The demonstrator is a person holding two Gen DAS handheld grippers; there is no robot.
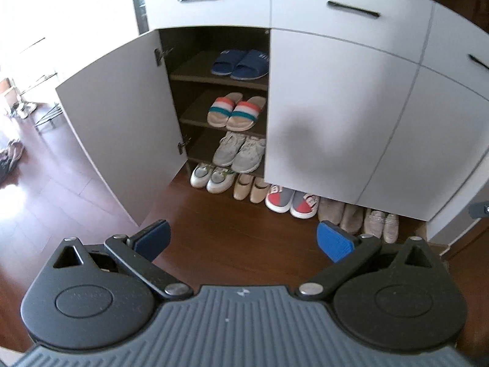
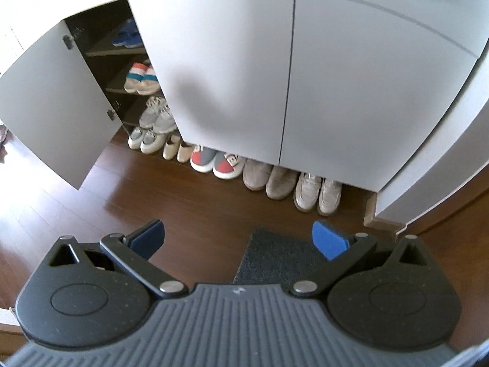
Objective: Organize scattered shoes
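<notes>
The task looks largely complete: pairs sit side by side on the dark shelves of the white shoe cabinet and in a row on the floor beneath it. The likely remaining step is closing the open white cabinet door.

**Hazards**
- Door swing: the white slip-on pair stands at the foot of the open compartment, toes projecting past the cabinet front. A door closed without checking clearance could catch them and scatter the row.
- Row disturbance: the beige flats, the red-and-grey sneakers, the tan suede shoes and the cream loafers stand close together — a low gripper pass could knock one and shift its neighbours.
- Overlooked items: a dark heap lies on the brown wooden floor well apart to the left. It is too blurred to tell whether it is footwear; if it is, the task is not finished.
- Footing: a dark mat lies below the right gripper; its edge could trip the person.

**Shelf contents**
Navy slides on the top shelf, striped pink slides on the middle shelf, grey sneakers on the lowest.

**Gripper pose**
The left gripper hovers above bare floor, aimed at the open compartment, blue pads spread wide, holding nothing. The right gripper hangs level with it, aimed at the closed doors and floor row — fingers likewise wide apart and empty.
</notes>
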